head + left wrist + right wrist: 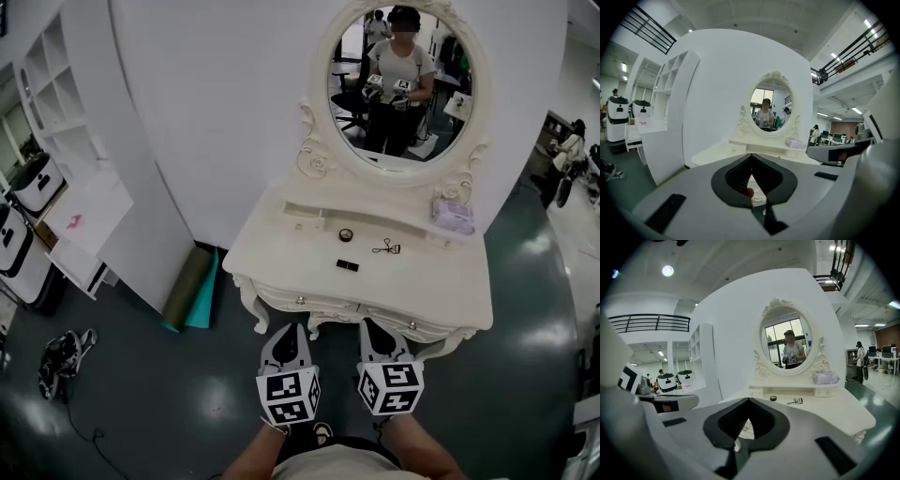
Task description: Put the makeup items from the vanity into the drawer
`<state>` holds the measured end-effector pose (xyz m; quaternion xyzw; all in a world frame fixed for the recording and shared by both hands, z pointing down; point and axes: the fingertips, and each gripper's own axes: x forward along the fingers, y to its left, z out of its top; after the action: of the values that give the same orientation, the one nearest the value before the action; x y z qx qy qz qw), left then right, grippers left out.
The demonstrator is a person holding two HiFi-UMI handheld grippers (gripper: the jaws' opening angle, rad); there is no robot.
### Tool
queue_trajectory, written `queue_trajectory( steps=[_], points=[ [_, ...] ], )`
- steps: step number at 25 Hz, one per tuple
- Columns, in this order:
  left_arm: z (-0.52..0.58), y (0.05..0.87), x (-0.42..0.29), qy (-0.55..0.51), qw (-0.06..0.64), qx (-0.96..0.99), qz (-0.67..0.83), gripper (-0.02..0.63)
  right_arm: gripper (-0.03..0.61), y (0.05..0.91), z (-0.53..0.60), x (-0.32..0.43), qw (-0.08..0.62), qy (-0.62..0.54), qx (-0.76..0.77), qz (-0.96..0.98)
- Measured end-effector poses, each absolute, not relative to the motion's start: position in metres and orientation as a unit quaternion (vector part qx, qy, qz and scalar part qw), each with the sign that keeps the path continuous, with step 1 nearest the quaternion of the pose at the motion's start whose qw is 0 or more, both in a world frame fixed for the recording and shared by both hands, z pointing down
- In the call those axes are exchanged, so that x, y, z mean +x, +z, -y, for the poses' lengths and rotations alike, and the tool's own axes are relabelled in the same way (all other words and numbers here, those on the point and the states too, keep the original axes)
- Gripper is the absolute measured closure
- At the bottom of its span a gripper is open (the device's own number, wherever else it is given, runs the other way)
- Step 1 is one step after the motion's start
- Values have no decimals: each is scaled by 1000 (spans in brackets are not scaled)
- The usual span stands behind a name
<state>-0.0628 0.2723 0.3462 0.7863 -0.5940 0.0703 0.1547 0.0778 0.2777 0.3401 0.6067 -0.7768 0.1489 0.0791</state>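
Observation:
A white vanity [281,246] with an oval mirror [400,84] stands in front of me. On its top lie a small round compact [346,235], an eyelash curler [386,247] and a flat black case [348,265]. The front drawers [300,301] are closed. My left gripper [287,330] and right gripper [373,326] hover side by side just before the vanity's front edge, both shut and empty. In the right gripper view the compact [773,398] and curler [795,401] show beyond the shut jaws of the right gripper [749,401]. The left gripper [751,157] points at the vanity's left part.
A pale purple pouch [453,216] sits on the raised back ledge at the right. Rolled mats [192,286] lean on the wall left of the vanity. A white shelf unit [84,187] stands further left, and a dark bundle [64,356] lies on the floor.

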Motion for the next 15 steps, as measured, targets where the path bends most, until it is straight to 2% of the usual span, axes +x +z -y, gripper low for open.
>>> queue_trajectory(
  steps=[15],
  points=[
    [-179, 346, -47, 70, 144, 799, 579, 606, 561, 345, -196, 86, 77, 149, 620, 766]
  ],
)
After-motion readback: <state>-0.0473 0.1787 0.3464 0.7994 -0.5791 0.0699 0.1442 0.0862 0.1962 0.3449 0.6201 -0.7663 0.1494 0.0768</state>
